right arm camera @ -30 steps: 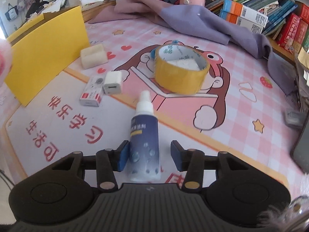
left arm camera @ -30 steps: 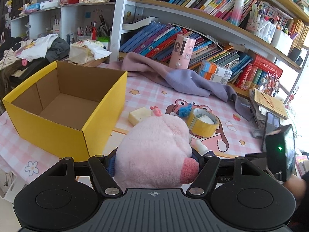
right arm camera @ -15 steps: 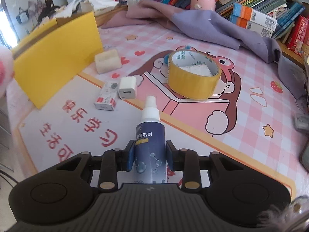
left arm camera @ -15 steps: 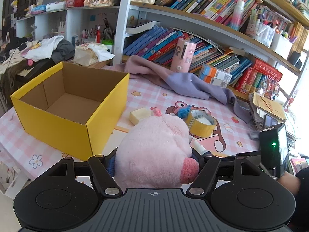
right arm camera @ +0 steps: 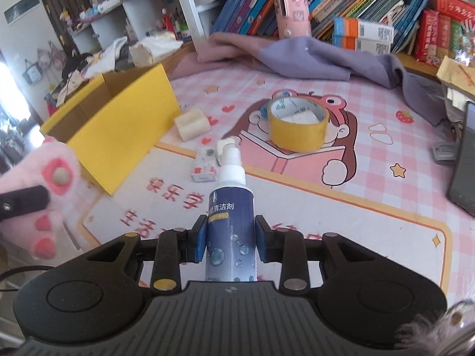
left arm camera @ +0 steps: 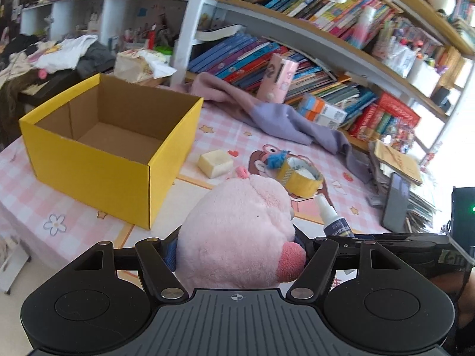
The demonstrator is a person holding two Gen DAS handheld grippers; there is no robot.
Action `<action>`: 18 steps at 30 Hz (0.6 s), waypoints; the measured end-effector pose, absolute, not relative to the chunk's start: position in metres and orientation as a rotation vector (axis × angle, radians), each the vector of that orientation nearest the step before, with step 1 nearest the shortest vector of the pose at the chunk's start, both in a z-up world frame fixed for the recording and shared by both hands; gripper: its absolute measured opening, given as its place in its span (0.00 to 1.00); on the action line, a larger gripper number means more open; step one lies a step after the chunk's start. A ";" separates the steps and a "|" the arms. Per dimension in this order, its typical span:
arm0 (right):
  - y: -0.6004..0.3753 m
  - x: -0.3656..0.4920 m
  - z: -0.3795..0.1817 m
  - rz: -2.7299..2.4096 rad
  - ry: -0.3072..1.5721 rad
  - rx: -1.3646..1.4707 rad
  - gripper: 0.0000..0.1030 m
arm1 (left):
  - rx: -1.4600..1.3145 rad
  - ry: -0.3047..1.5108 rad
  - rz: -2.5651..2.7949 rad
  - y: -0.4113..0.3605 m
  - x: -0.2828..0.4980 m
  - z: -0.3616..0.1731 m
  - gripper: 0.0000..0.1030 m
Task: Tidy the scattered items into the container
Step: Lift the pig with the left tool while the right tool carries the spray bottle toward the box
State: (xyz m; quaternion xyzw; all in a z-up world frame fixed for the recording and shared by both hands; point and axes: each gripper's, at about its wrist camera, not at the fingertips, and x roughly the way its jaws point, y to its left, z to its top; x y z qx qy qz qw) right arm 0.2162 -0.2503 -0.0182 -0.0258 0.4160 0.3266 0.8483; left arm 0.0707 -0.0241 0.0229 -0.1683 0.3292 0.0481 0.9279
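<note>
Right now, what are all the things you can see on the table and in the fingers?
Box: one, yellow, open, nothing seen inside, table's left.
Plush toy: one, pink, clamped in the left gripper.
Spray bottle: one, dark blue with white top, clamped in the right gripper.
Tape roll: one, yellow, on the cartoon mat.
Foam block: one, cream, beside the box.
Charger plug: one, white, behind the bottle's top.
Small carton: one, white and red, beside the plug.
Cloth: one, purple, at the table's back.
Phone: one, dark, right edge.
Left gripper: black.
Right gripper: black, blue pads.
</note>
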 end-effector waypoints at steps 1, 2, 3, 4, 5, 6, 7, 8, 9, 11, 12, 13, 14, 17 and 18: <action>-0.248 0.208 -0.015 0.677 0.868 -0.048 0.30 | -0.338 0.671 0.077 -0.020 0.067 0.023 0.67; -0.244 0.199 -0.012 0.664 0.861 -0.040 0.30 | -0.332 0.666 0.056 -0.014 0.063 0.023 0.67; -0.240 0.191 -0.010 0.651 0.857 -0.031 0.30 | -0.327 0.659 0.038 -0.008 0.057 0.023 0.67; -0.235 0.182 -0.007 0.639 0.854 -0.024 0.30 | -0.325 0.650 0.021 -0.002 0.051 0.024 0.67; -0.229 0.172 -0.005 0.629 0.850 -0.022 0.30 | -0.326 0.642 0.006 0.005 0.045 0.024 0.68; -0.222 0.161 -0.003 0.617 0.846 -0.024 0.30 | -0.329 0.639 -0.006 0.013 0.039 0.025 0.68; -0.214 0.149 -0.001 0.603 0.845 -0.028 0.30 | -0.336 0.642 -0.015 0.021 0.033 0.025 0.67; -0.207 0.139 0.001 0.594 0.845 -0.029 0.30 | -0.342 0.643 -0.027 0.028 0.026 0.025 0.67; -0.199 0.127 0.002 0.589 0.842 -0.036 0.30 | -0.345 0.640 -0.042 0.036 0.020 0.025 0.67; -0.183 0.104 0.005 0.574 0.826 -0.067 0.30 | -0.342 0.633 -0.075 0.048 0.008 0.024 0.67; -0.176 0.093 0.005 0.564 0.822 -0.073 0.30 | -0.338 0.634 -0.089 0.054 0.003 0.024 0.67; -0.169 0.082 0.004 0.557 0.821 -0.072 0.30 | -0.331 0.635 -0.105 0.060 -0.002 0.022 0.67; -0.162 0.071 0.002 0.549 0.820 -0.068 0.30 | -0.323 0.638 -0.120 0.066 -0.007 0.021 0.67; -0.144 0.042 -0.004 0.532 0.834 -0.056 0.30 | -0.313 0.657 -0.145 0.082 -0.021 0.016 0.67; -0.138 0.035 -0.006 0.530 0.849 -0.046 0.30 | -0.317 0.669 -0.144 0.087 -0.024 0.015 0.67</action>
